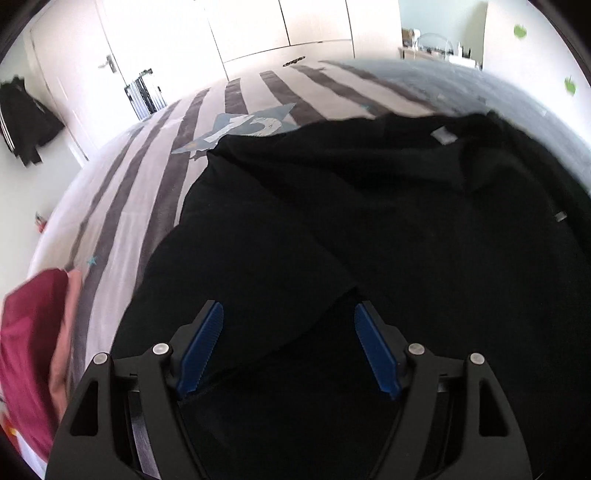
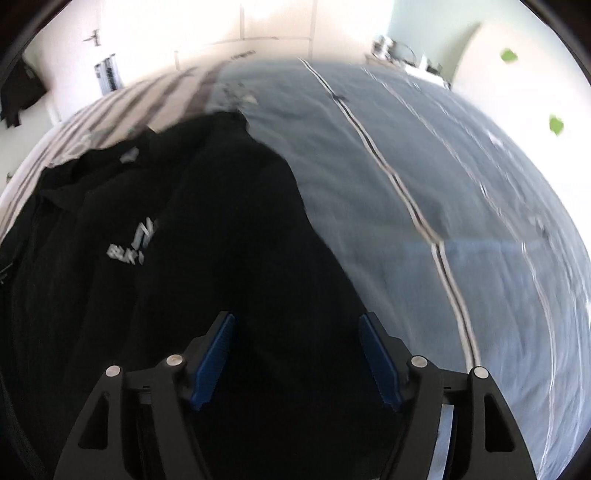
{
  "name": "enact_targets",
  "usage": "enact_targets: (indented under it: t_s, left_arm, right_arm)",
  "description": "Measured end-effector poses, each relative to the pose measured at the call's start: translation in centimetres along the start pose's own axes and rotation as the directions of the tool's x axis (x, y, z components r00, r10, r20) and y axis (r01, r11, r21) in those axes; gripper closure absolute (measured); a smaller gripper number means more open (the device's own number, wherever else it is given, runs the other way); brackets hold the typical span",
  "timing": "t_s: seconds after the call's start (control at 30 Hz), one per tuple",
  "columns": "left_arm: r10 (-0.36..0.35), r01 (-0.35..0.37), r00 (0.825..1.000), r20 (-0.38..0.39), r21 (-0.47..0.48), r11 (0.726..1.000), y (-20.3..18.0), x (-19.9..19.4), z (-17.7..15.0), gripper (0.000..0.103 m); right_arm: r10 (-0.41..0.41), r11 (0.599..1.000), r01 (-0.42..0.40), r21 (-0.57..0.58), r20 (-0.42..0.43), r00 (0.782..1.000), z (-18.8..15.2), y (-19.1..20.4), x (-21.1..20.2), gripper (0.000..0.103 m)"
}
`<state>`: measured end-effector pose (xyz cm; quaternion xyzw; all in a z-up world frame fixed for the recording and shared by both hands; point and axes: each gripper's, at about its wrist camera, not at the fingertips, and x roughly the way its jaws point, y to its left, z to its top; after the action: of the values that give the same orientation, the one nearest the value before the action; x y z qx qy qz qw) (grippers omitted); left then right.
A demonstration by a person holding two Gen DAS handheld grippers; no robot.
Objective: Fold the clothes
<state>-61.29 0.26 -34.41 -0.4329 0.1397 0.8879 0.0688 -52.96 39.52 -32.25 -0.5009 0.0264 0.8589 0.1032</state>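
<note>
Bedroom, pale walls, white panelled wardrobe doors [image 1: 288, 26] at the back, a door with a metal lever handle [image 1: 107, 64] to the left. Bed [image 1: 147, 192] fills most of both views: cover is soft matte fabric, one half grey-and-white broad stripes with a light blue star patch bearing white digits [image 1: 251, 129], the other half plain slate blue-grey [image 2: 424, 155] with thin black-and-white piping lines running lengthwise.

Black garment [image 1: 369, 221] lies spread on the bed, across the join of striped and plain halves. Cloth is dull, slightly rumpled, with soft folds and an overlapping layer near the front. Small grey woven tag [image 1: 443, 136] at the neck area; white blocky print [image 2: 133, 247] on the chest, blurred, not readable. Right edge of the garment runs in a wavy line against the blue-grey cover in the right wrist view.

Left tongs [image 1: 288, 321]: black angular frame, silver rivets, ribbed blue pads [image 1: 201, 350], spread wide apart over the black cloth, nothing between them. Right tongs [image 2: 297, 332]: same build, pads [image 2: 212, 363] also spread, above the garment near its right edge; contact with cloth unclear.

Maroon and pink folded fabric [image 1: 33, 350] sits at the bed's left edge. Dark clothing [image 1: 22, 122] hangs by the door. Right wrist view motion-blurred.
</note>
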Motion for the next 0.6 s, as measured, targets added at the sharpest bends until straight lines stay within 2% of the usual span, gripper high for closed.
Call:
enact_targets:
  t_s: [0.03,0.07,0.1,0.13,0.17,0.2,0.23,0.3,0.4,0.47,0.6]
  left_arm:
    - [-0.005,0.005,1.000,-0.001,-0.011,1.000,0.2,0.2,0.2,0.037]
    - [-0.016,0.016,1.000,-0.004,-0.028,0.999,0.4,0.4,0.5,0.058]
    - [-0.028,0.027,1.000,-0.006,-0.045,0.999,0.7,0.6,0.8,0.069]
    - [-0.020,0.019,1.000,-0.013,-0.054,0.998,1.0,0.8,1.0,0.087]
    - [-0.003,0.002,1.000,-0.018,-0.061,0.998,1.4,0.8,1.2,0.098]
    - [0.005,-0.006,1.000,-0.015,-0.071,0.997,1.8,0.9,1.4,0.099]
    - [0.016,-0.017,1.000,-0.009,-0.082,0.996,2.4,0.8,1.5,0.099]
    - [0.051,-0.051,0.999,-0.006,-0.114,0.992,4.1,0.5,1.9,0.099]
    - [0.126,-0.124,0.992,0.001,-0.167,0.978,7.4,-0.3,2.8,0.099]
    - [0.185,-0.182,0.983,-0.004,-0.198,0.963,10.2,-0.7,3.6,0.099]
    - [0.304,-0.307,0.951,-0.055,-0.287,0.907,16.8,-0.8,5.2,0.099]
  right_arm:
    - [0.000,1.000,0.000,0.010,-0.006,1.000,-0.5,-0.1,0.0,0.037]
    - [-0.002,1.000,0.002,0.009,-0.002,1.000,-0.7,-0.2,-0.1,0.037]
    - [-0.005,1.000,0.005,0.003,0.006,1.000,-0.8,-0.1,-0.1,0.038]
    - [-0.002,1.000,0.002,0.002,0.010,1.000,-0.7,-0.2,0.0,0.038]
    - [0.006,1.000,-0.006,0.005,0.012,1.000,-0.6,-0.3,0.0,0.045]
    - [0.013,1.000,-0.014,0.008,0.015,1.000,-0.5,-0.4,0.1,0.058]
    - [0.022,1.000,-0.022,0.007,0.016,1.000,-0.4,-0.5,0.0,0.062]
    - [0.039,0.999,-0.039,0.002,0.017,0.999,-0.2,-0.6,-0.1,0.082]
    - [0.035,0.999,-0.034,-0.025,0.030,0.999,0.2,-0.1,-0.5,0.088]
    - [0.039,0.999,-0.038,-0.017,0.035,0.999,0.5,-0.4,-0.9,0.088]
    - [0.036,0.999,-0.037,0.026,0.052,0.998,1.6,-2.0,-1.9,0.088]
